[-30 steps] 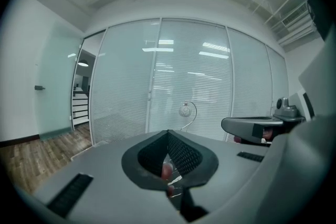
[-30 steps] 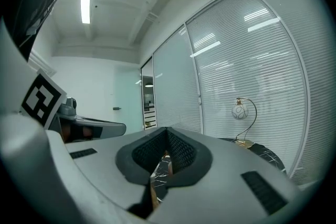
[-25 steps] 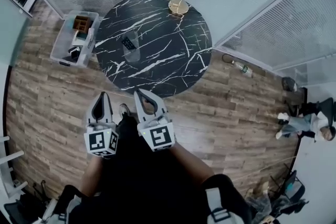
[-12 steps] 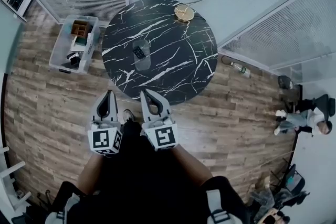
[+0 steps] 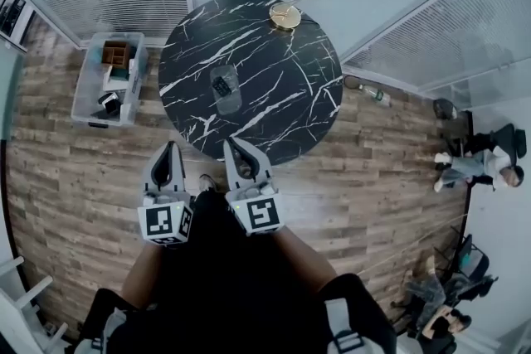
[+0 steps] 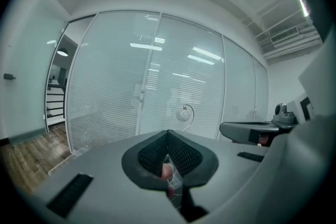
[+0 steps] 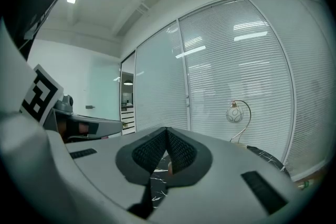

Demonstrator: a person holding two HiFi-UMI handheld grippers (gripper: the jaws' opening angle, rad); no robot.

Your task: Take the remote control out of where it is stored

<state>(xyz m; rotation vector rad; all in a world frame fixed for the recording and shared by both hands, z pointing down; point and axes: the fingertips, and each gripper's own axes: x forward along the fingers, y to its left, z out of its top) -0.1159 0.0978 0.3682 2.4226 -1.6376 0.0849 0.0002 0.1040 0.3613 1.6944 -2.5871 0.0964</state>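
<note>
A dark remote control [image 5: 221, 84] rests in a clear holder [image 5: 226, 98] on the left half of the round black marble table [image 5: 282, 95]. Both grippers hang side by side below the table's near edge, over the wood floor and well short of the remote. My left gripper [image 5: 171, 147] is shut with nothing in it; in the left gripper view its jaws [image 6: 168, 135] meet at the tips. My right gripper [image 5: 231, 143] is likewise shut and empty, its jaws [image 7: 167, 131] closed in the right gripper view.
A gold lamp [image 5: 284, 12] with a glass globe stands at the table's far edge. A clear plastic bin [image 5: 90, 92] with small items sits on the floor at the left. A bottle [image 5: 377, 96] lies by the glass wall. A person [image 5: 485, 170] sits at the far right.
The view has shifted a little, so the table and bin sit slightly differently in the picture. Both grippers stay shut, side by side. The remote has not moved.
</note>
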